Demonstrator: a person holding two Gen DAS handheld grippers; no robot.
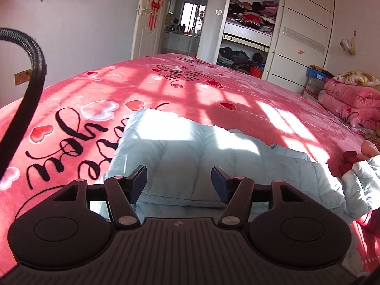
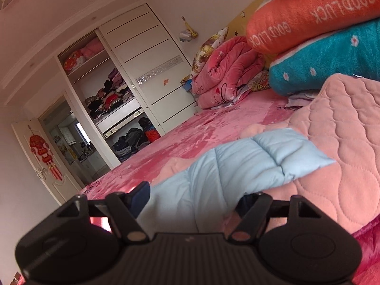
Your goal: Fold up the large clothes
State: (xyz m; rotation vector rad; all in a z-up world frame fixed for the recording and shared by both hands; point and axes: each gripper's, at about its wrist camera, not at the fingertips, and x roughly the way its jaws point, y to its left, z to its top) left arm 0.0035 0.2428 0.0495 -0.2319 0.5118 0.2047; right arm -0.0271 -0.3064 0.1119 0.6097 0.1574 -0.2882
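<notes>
Below, jacket (image 1: 180, 156) spread on bedspread (image 1: 213, 90).

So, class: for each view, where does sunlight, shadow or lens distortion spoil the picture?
Left wrist view: hard window light blows out patches of the blue jacket and throws a grid of shadows on the bedspread; the fisheye bows the bed. Right wrist view: softer, even light, no glare; the wardrobe leans and curves, and the jacket near the jaws looks blurred.

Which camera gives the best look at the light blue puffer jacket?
The left wrist view: the light blue puffer jacket lies spread across the pink bedspread, most of it visible. The right wrist view shows only one close-up section, partly behind its own tool.
</notes>
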